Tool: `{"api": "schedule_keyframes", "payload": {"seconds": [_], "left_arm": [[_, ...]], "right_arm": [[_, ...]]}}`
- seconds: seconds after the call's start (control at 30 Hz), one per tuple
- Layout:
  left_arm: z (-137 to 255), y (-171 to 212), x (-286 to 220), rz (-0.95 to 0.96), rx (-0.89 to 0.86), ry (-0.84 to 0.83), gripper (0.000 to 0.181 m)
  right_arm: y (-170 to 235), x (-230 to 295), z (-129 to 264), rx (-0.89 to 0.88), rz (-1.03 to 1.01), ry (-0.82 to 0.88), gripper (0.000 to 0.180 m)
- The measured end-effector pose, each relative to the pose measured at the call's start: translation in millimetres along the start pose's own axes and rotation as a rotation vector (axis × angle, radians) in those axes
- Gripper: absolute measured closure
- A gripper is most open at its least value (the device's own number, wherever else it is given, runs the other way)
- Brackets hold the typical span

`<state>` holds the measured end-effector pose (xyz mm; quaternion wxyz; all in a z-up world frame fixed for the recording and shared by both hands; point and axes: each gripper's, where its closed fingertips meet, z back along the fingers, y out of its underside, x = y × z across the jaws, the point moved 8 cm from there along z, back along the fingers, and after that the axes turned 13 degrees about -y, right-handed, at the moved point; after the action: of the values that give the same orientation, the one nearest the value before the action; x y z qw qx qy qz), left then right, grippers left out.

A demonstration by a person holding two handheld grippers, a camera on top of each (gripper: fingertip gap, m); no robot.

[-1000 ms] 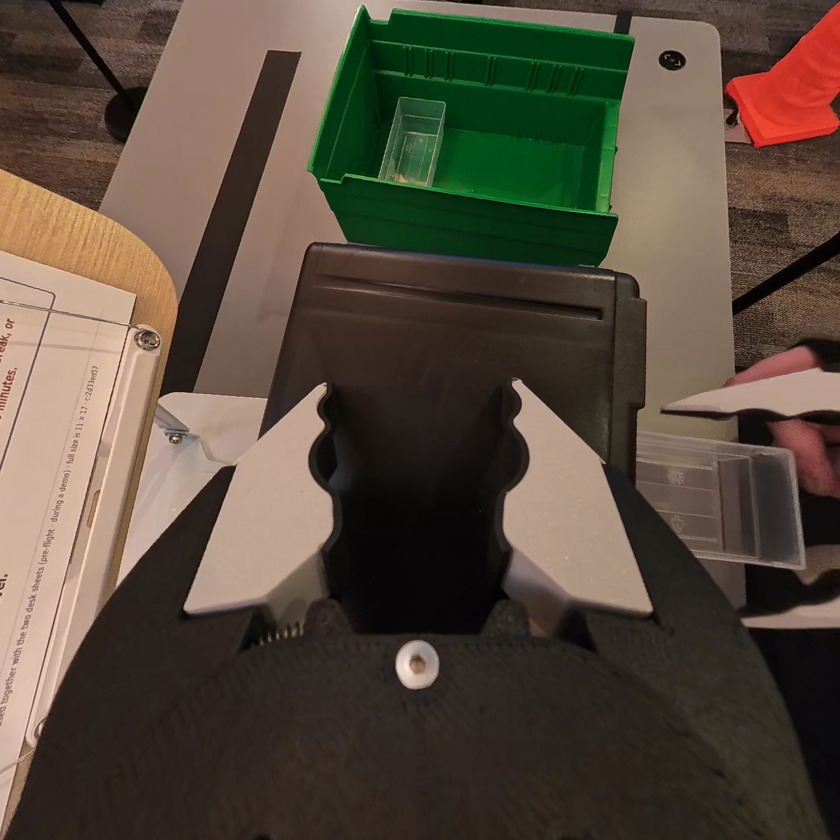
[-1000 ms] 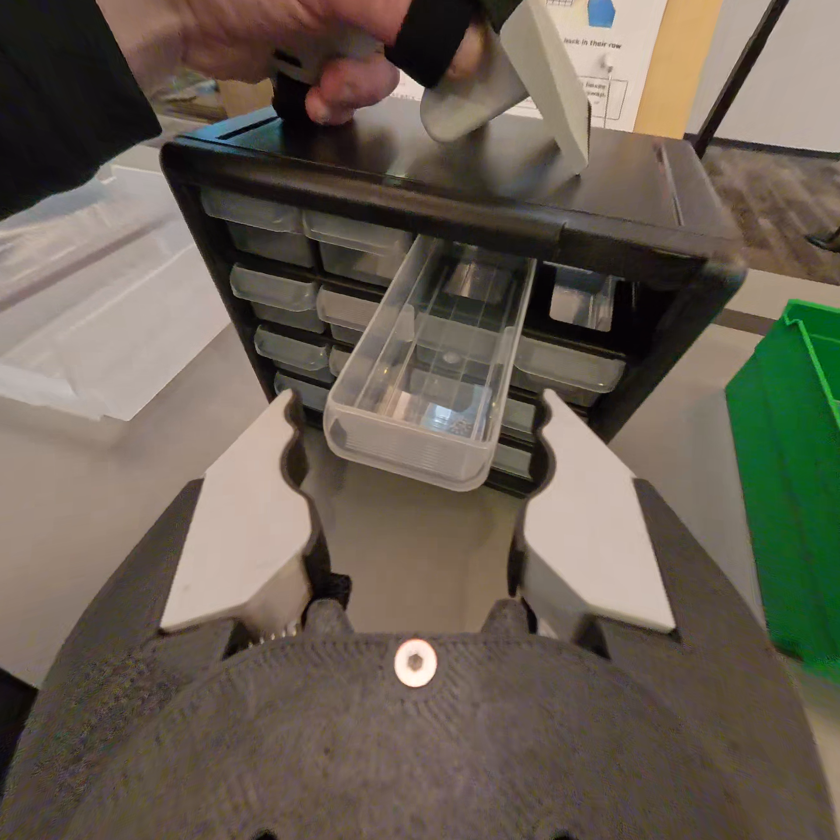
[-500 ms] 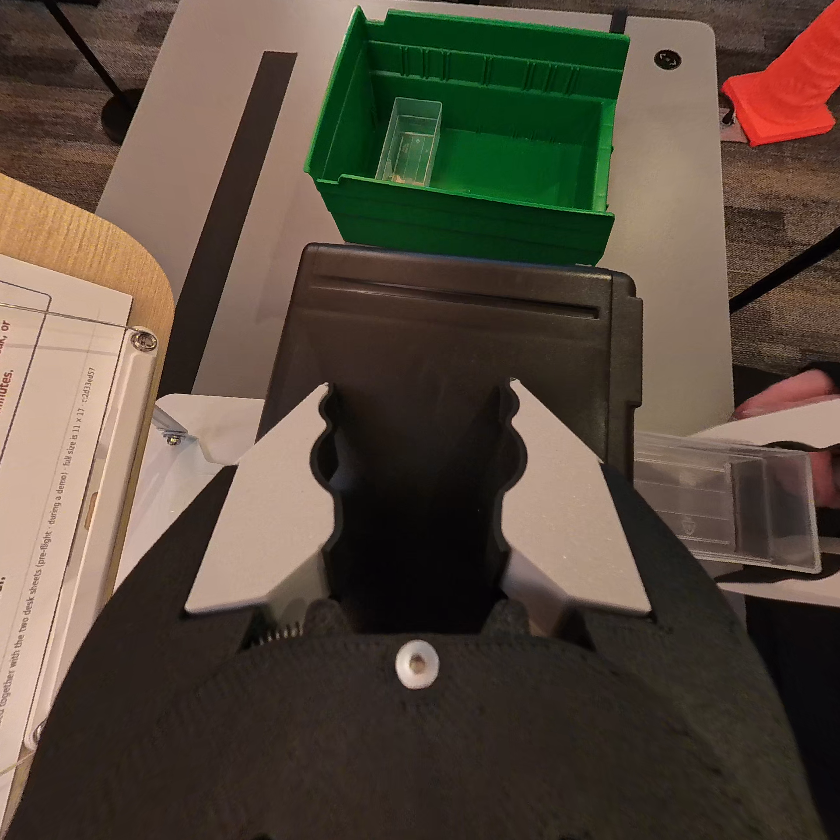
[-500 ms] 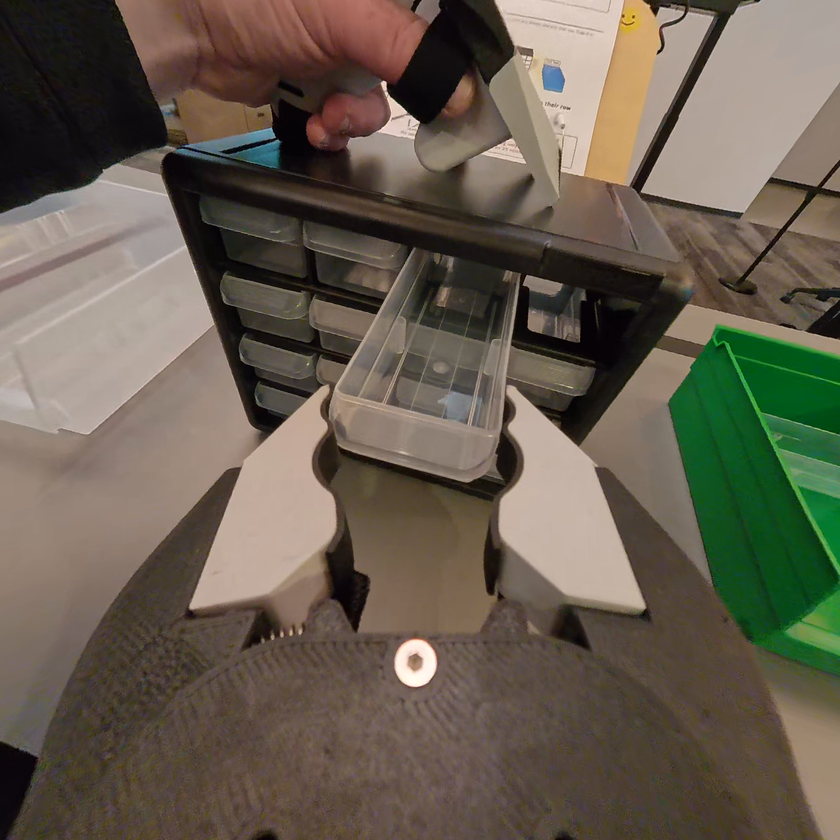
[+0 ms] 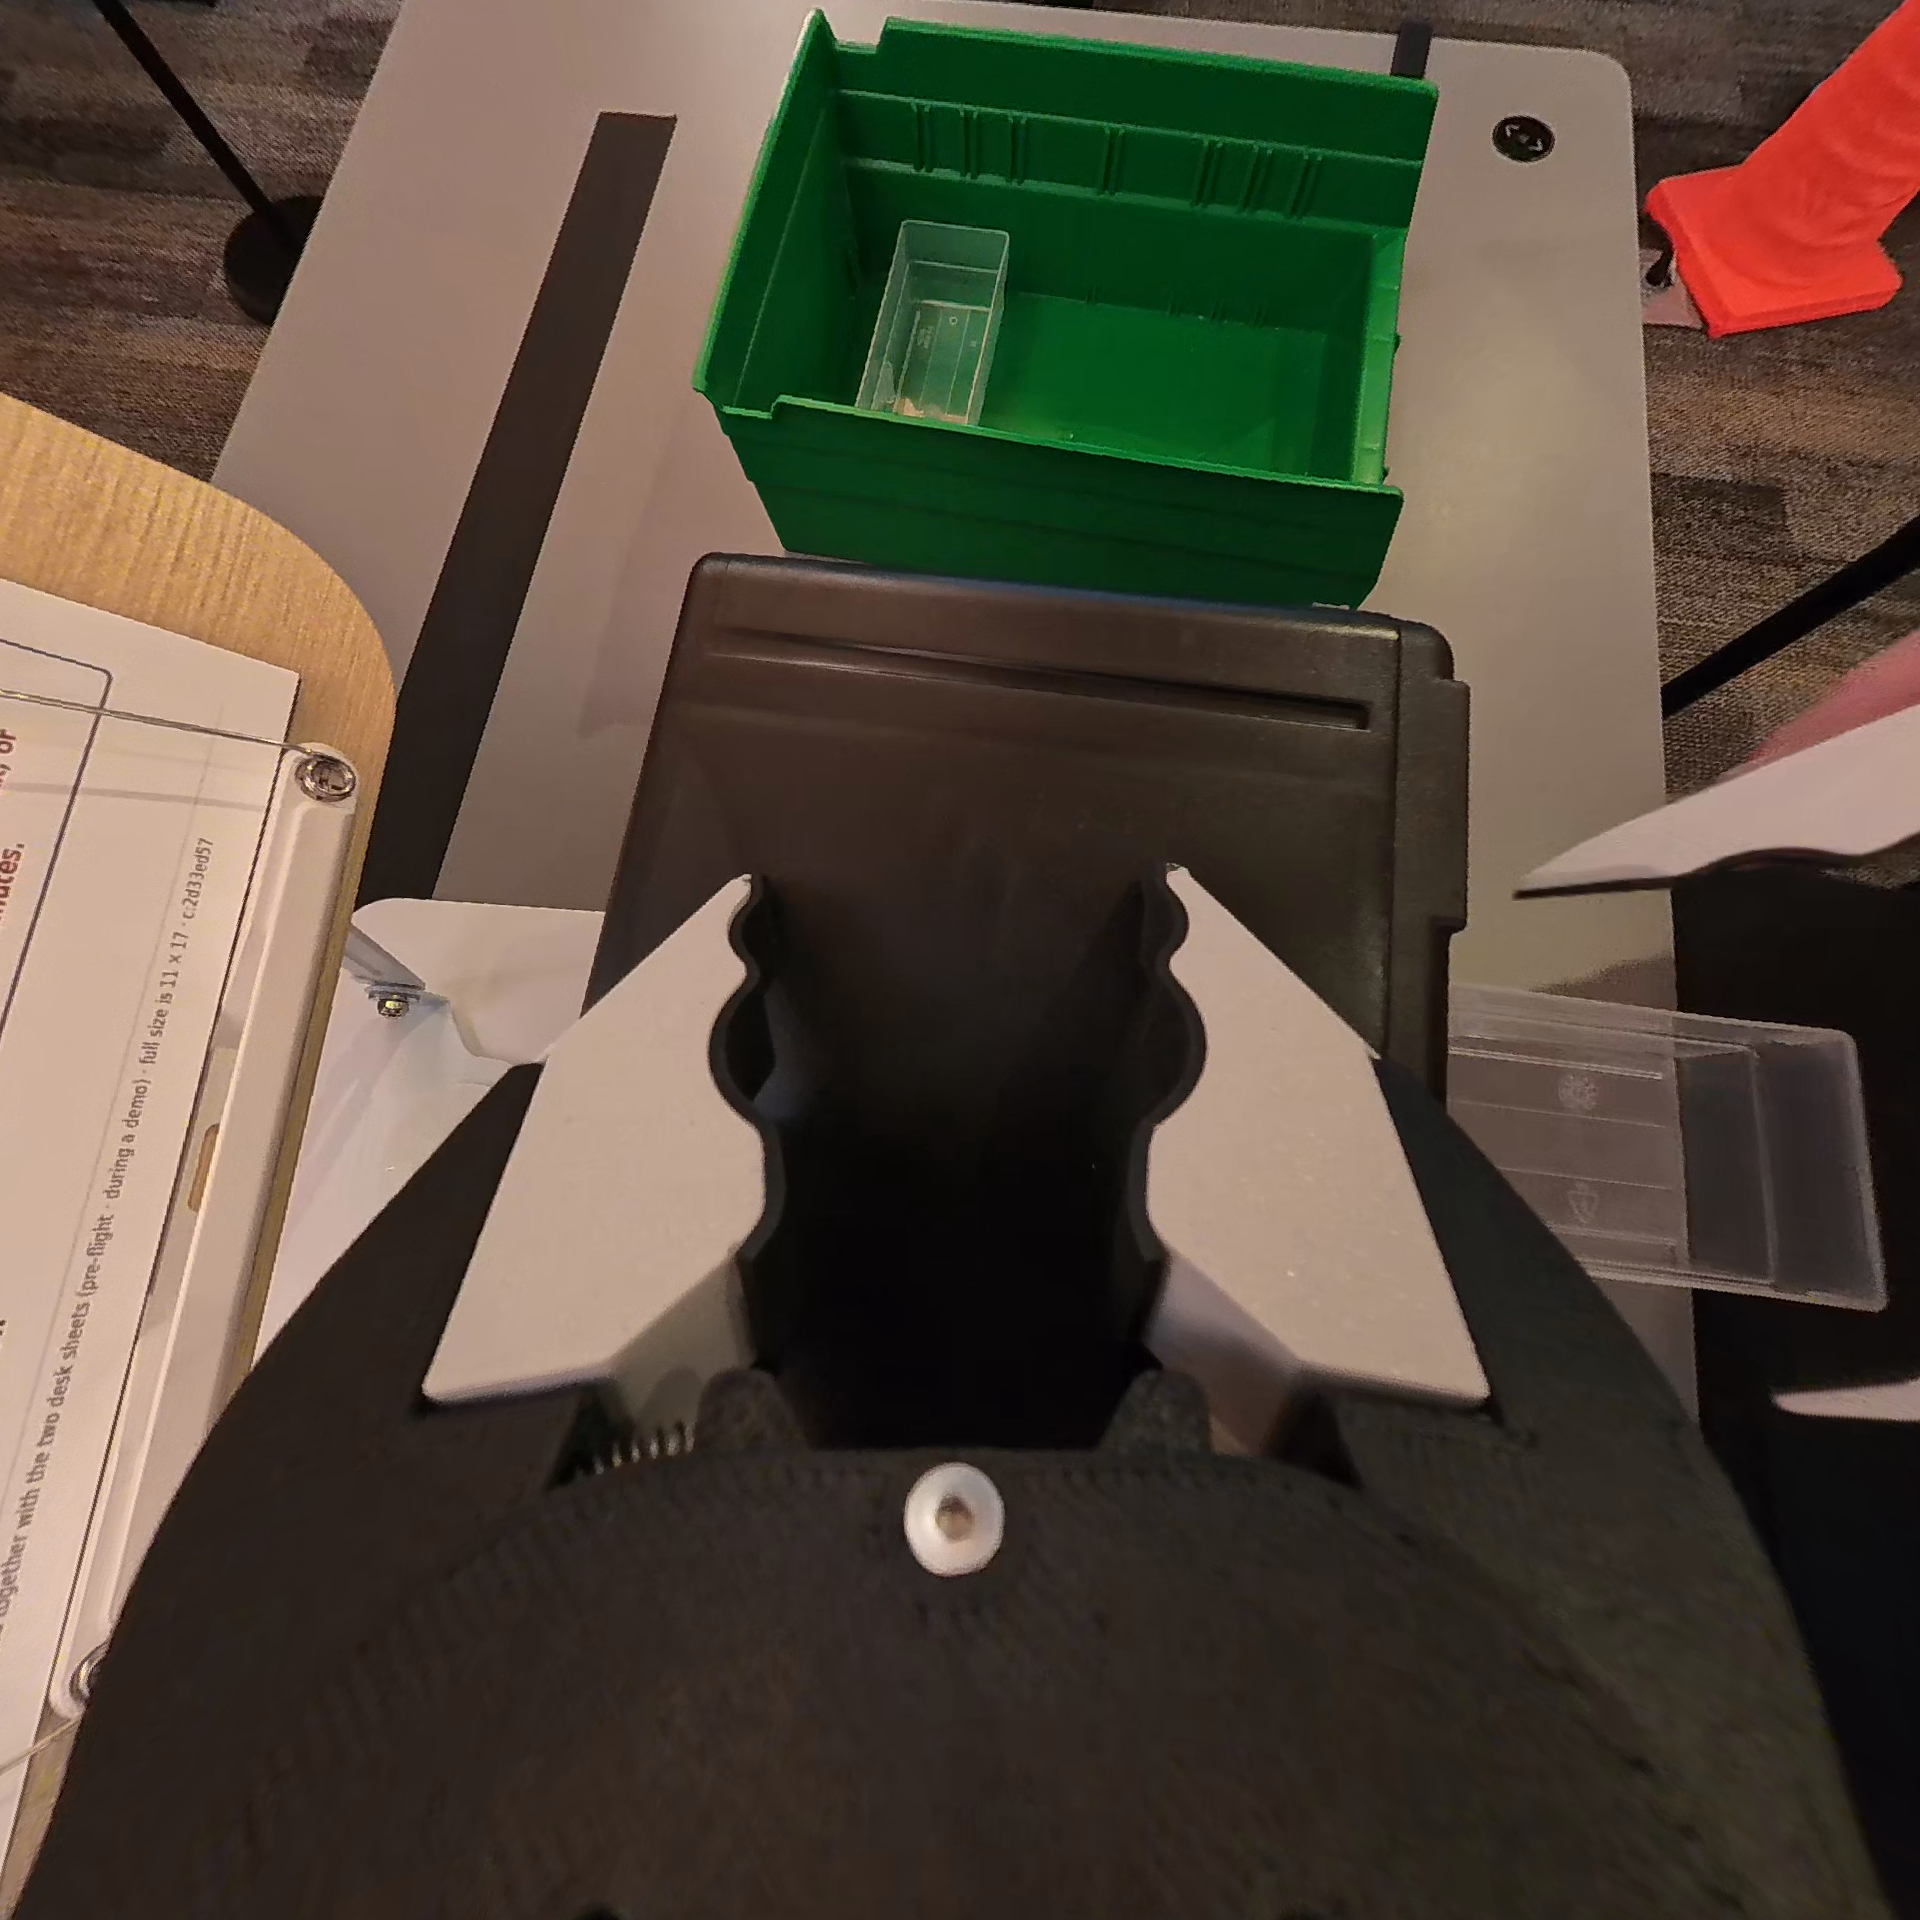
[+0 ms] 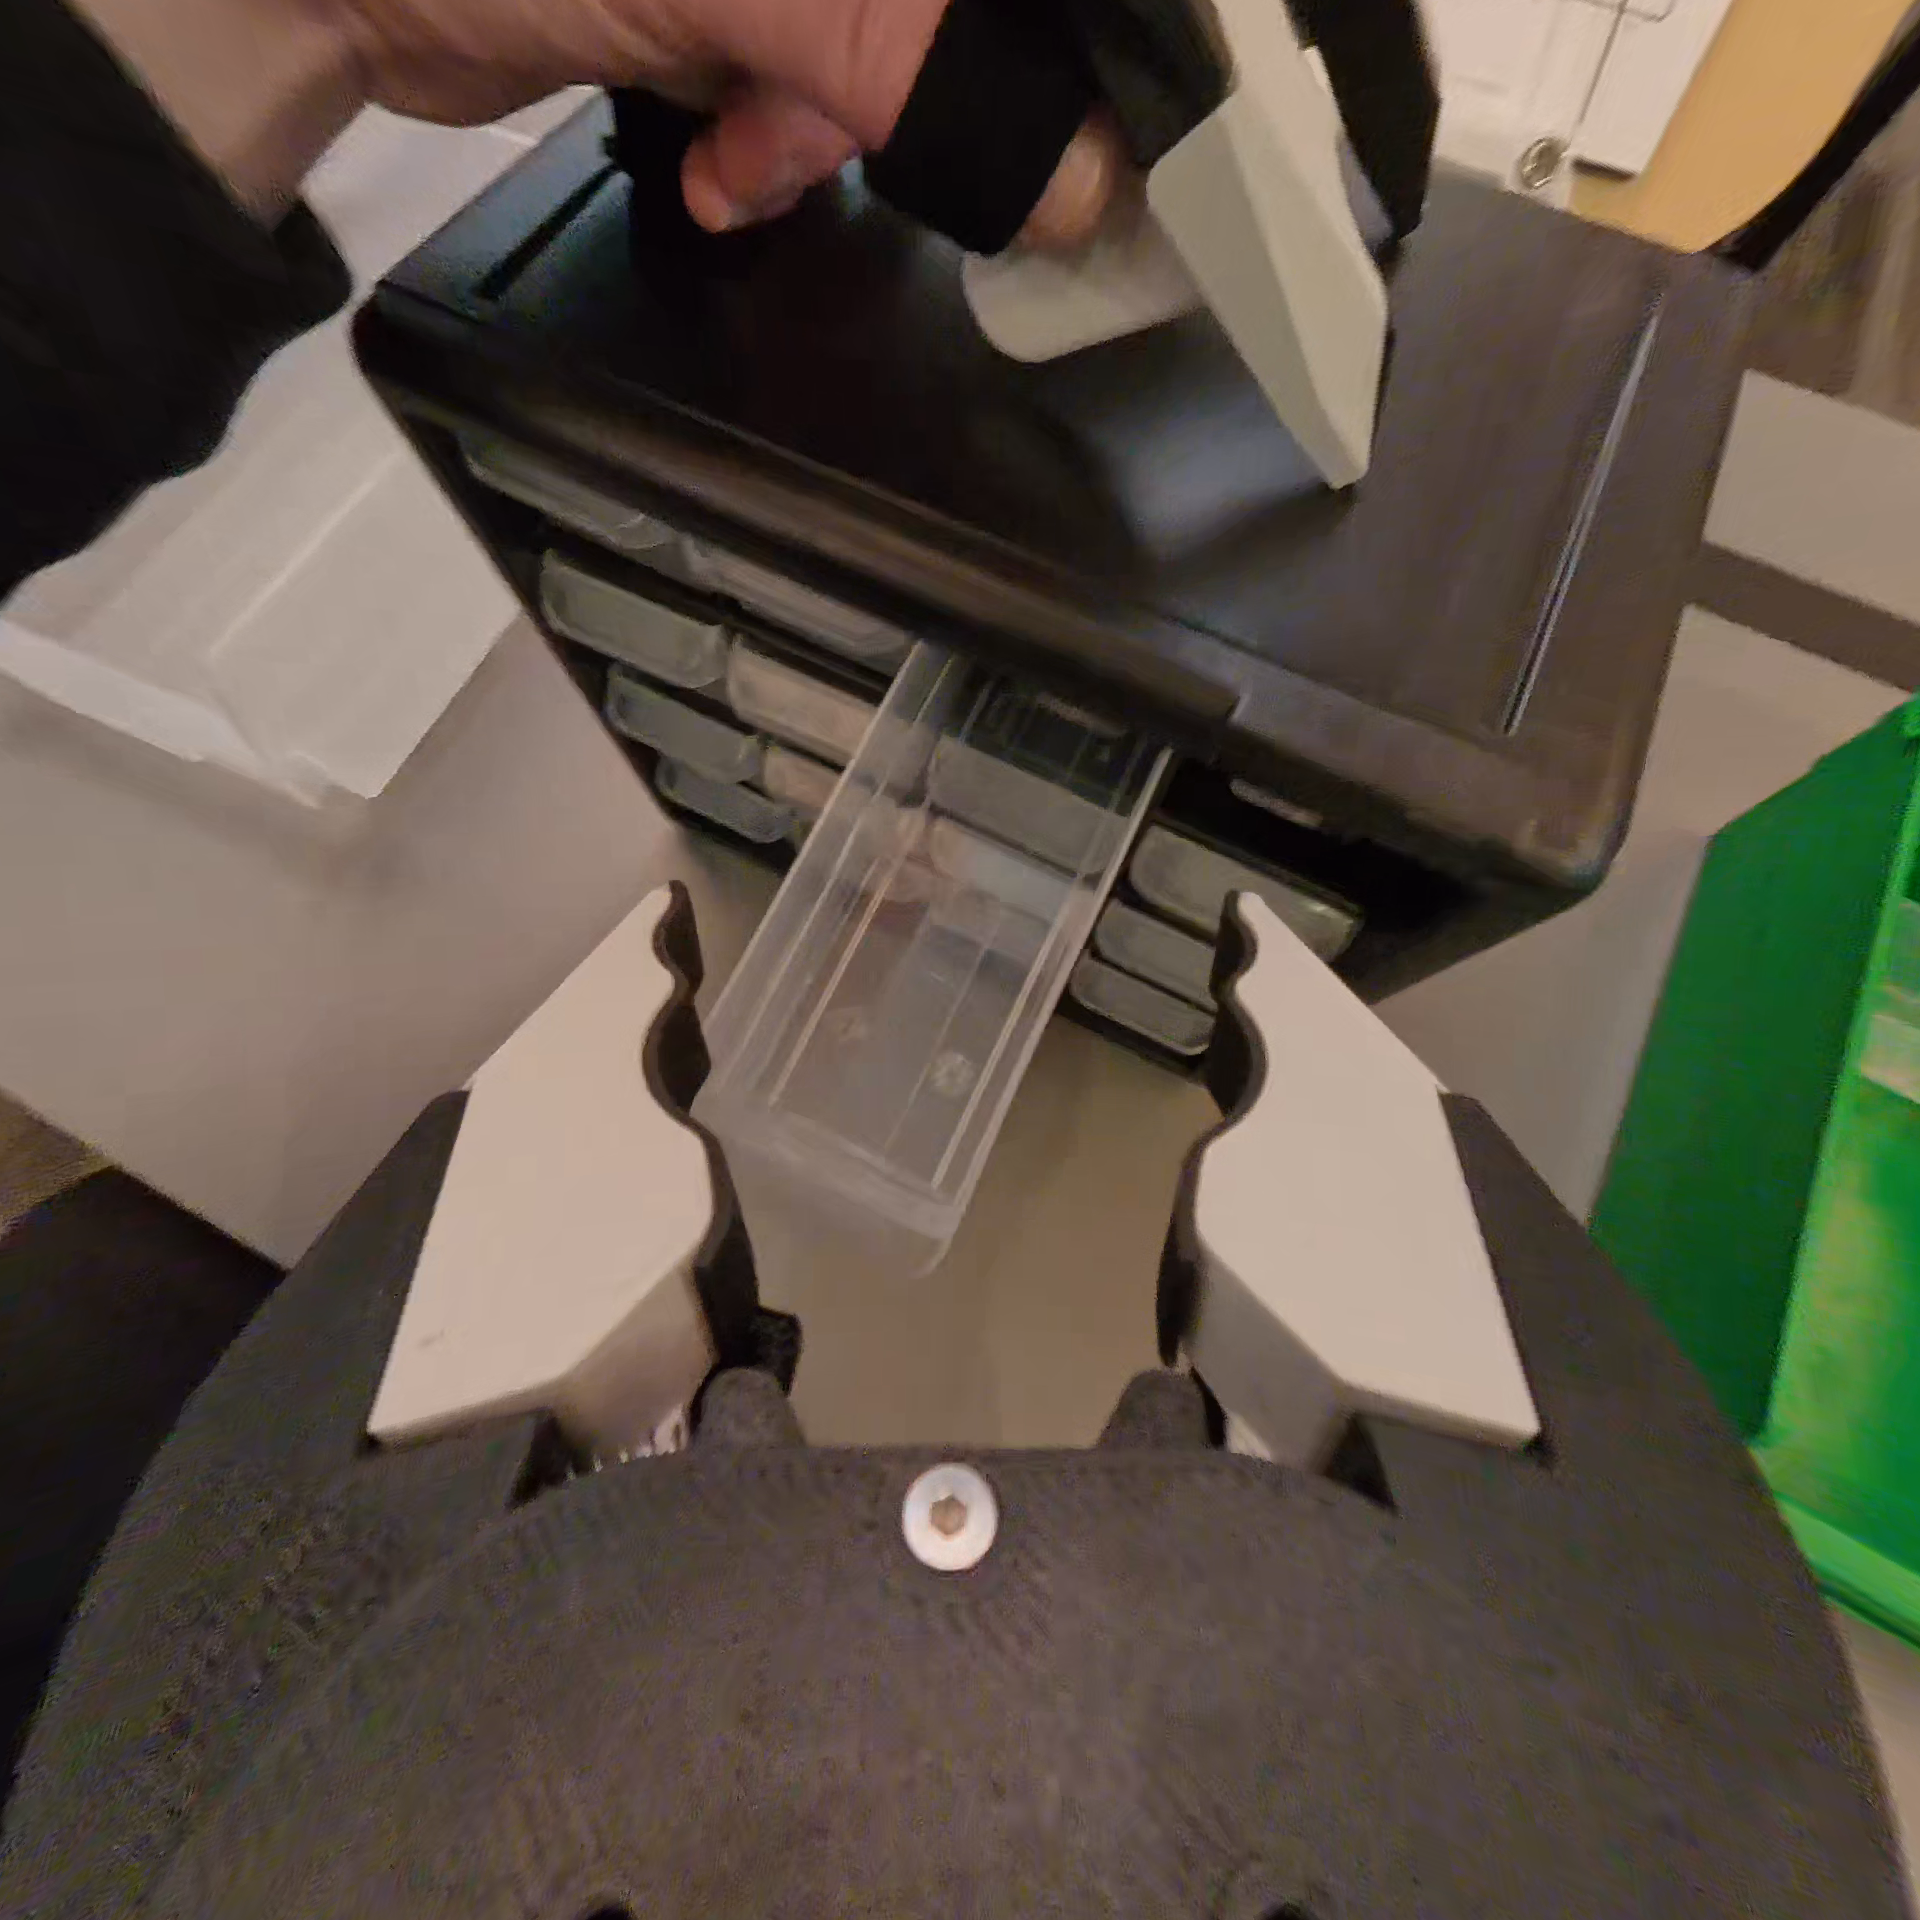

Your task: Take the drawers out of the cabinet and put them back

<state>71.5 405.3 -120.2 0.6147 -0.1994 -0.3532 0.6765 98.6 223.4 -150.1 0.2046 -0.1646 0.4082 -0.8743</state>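
Left wrist view, left to right:
- Wooden tabletop [image 5: 197,540] with a printed sheet under a clear holder [image 5: 135,1039], at the left edge.
- Grey table [image 5: 1538,436], with a dark strip [image 5: 540,457] running along it.
- Left gripper [image 5: 956,904]: jaws spread, nothing between them, pressed down on the black lid of the drawer cabinet [image 5: 1039,769].
- Green bin [image 5: 1070,312], just beyond the cabinet; one small clear drawer [image 5: 935,322] lies inside, against its left wall.
- Clear drawer [image 5: 1662,1164], pulled far out of the cabinet's front, at the right.
- Orange cone [image 5: 1808,218], on the floor at top right.

Right wrist view, left to right:
- White tray [image 6: 239,623], on the table left of the cabinet.
- Person's hand [image 6: 665,94] in a dark sleeve, gripping the left gripper's handle above the cabinet top.
- Cabinet front: rows of clear drawers seated; one, from the top row, drawn out and tipped down.
- Right gripper [image 6: 956,925]: jaws wide apart, released; the drawer's front end lies between the fingers, close against the left-hand finger [image 6: 561,1174] and clear of the other. Contact cannot be told.
- Green bin, at the right edge.
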Motion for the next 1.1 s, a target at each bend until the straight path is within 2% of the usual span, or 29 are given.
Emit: {"api": "schedule_keyframes", "payload": {"seconds": [0.17,0.27,0.47,0.57,0.63,0.67,0.8,1.1], "left_arm": [[0,0,0,-0.002,-0.002,-0.009,0.109],[0,0,0,-0.002,-0.002,-0.01,0.108],[-1,0,1,0.036,0.01,-0.022,0.109],[-1,-2,-2,0.083,0.021,-0.073,0.109],[-2,-2,-3,0.107,0.028,-0.1,0.109],[-2,-3,-4,0.107,0.028,-0.109,0.109],[-2,-2,-1,0.127,0.032,-0.125,0.111],[-2,-2,-1,0.127,0.032,-0.125,0.111]], "right_arm": [[-5,1,-28,0.146,-0.018,-0.051,0.079],[-5,2,-33,0.221,0.014,-0.007,0.079],[-4,-5,-22,0.28,0.0,-0.026,0.093],[-5,-18,-10,0.297,-0.007,-0.02,0.106],[-4,-22,-7,0.298,-0.014,-0.032,0.105],[-2,-21,-7,0.31,-0.017,-0.042,0.111],[1,-17,-8,0.349,0.018,0.01,0.114],[15,-13,2,0.318,-0.011,0.018,0.124]]}}
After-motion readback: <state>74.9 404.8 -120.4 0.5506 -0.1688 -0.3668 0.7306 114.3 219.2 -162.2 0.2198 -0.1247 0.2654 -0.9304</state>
